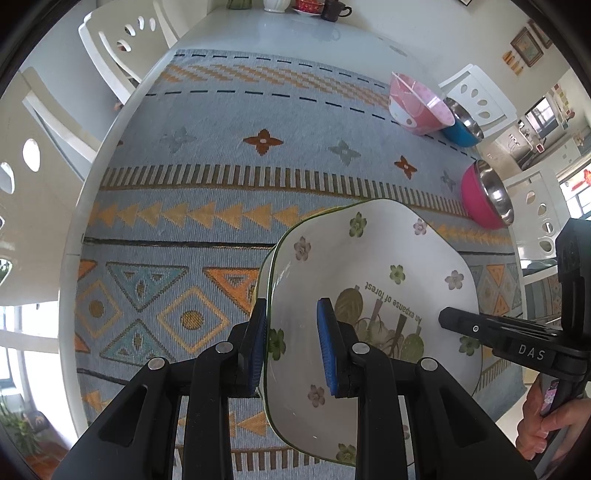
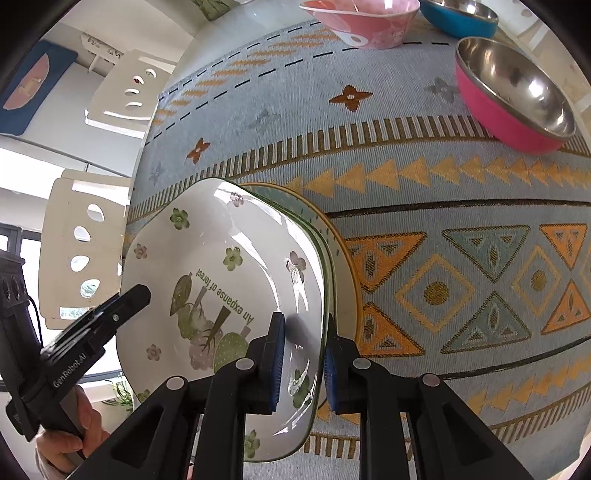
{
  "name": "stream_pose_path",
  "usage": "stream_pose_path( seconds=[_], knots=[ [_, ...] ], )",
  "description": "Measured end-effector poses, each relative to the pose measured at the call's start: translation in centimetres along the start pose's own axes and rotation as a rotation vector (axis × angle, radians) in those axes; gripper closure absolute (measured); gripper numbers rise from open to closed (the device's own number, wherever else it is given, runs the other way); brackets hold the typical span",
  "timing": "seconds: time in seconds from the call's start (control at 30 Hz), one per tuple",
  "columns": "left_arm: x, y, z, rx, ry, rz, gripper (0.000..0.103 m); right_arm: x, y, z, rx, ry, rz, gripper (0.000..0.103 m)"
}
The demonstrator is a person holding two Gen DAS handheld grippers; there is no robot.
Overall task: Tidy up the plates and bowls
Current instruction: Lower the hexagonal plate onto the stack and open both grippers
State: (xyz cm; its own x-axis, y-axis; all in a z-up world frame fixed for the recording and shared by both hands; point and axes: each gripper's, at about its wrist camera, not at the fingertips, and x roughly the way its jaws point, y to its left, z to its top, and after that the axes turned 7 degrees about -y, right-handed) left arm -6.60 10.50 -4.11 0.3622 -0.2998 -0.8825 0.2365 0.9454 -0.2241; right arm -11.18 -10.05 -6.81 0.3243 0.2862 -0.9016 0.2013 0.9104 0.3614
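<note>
A white floral plate [image 1: 388, 258] reading "An expanse of forest" rests on top of another plate whose rim [image 2: 347, 266] shows beneath it. My left gripper [image 1: 291, 343] straddles the plate's left rim, with a gap between its pads and the rim. My right gripper [image 2: 304, 362] straddles the opposite rim [image 2: 317, 314], pads close to it. The plate also shows in the right wrist view [image 2: 221, 266]. A pink cartoon bowl [image 1: 417, 105], a blue steel bowl [image 1: 463, 123] and a magenta steel bowl [image 1: 487, 199] stand at the far right.
A patterned blue cloth [image 1: 221, 184] covers the white table [image 1: 258, 29]. White chairs [image 1: 110, 48] stand around it. A dark mug [image 1: 332, 9] and crockery sit at the far end.
</note>
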Motion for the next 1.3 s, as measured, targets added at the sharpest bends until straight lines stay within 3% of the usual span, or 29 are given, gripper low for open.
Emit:
stream_pose_path(
  seconds=[0.4,0.47,0.53,0.57,0.67,0.73,0.97,1.03,1.17,1.3],
  knots=[
    [0.8,0.4,-0.5,0.014,0.02,0.027,0.081,0.4,0.2,0.1,0.003,-0.004,-0.002,0.085],
    [0.5,0.4,-0.5,0.014,0.013,0.014,0.081,0.4,0.1,0.1,-0.001,-0.005,-0.001,0.085],
    [0.2,0.1,-0.3,0.01,0.003,-0.049,0.081,0.2,0.0,0.3,0.004,-0.012,0.007,0.084],
    [-0.1,-0.7,-0.2,0.026,-0.008,-0.061,0.081,0.1,0.1,0.4,0.004,-0.013,0.006,0.084],
    [-0.2,-2.7,0.2,0.12,-0.025,0.009,0.081,0.1,0.0,0.6,0.009,-0.01,0.009,0.084],
    [-0.2,-3.3,0.3,0.132,-0.019,-0.004,0.078,0.1,-0.1,0.6,0.01,-0.002,0.01,0.084],
    [0.0,-1.7,0.6,0.072,0.01,0.029,0.078,-0.6,-0.5,0.7,0.001,-0.002,-0.005,0.084],
    [0.0,-0.8,0.9,0.042,0.017,0.05,0.071,-0.9,-0.8,0.8,-0.011,-0.008,-0.025,0.084],
    [-0.3,1.7,1.2,-0.048,0.03,0.068,0.069,-1.8,-1.8,0.9,0.024,-0.015,0.012,0.084],
    [0.3,3.1,1.0,-0.099,0.068,0.065,0.069,-1.1,-2.8,0.4,0.058,0.03,-0.02,0.081]
  ],
)
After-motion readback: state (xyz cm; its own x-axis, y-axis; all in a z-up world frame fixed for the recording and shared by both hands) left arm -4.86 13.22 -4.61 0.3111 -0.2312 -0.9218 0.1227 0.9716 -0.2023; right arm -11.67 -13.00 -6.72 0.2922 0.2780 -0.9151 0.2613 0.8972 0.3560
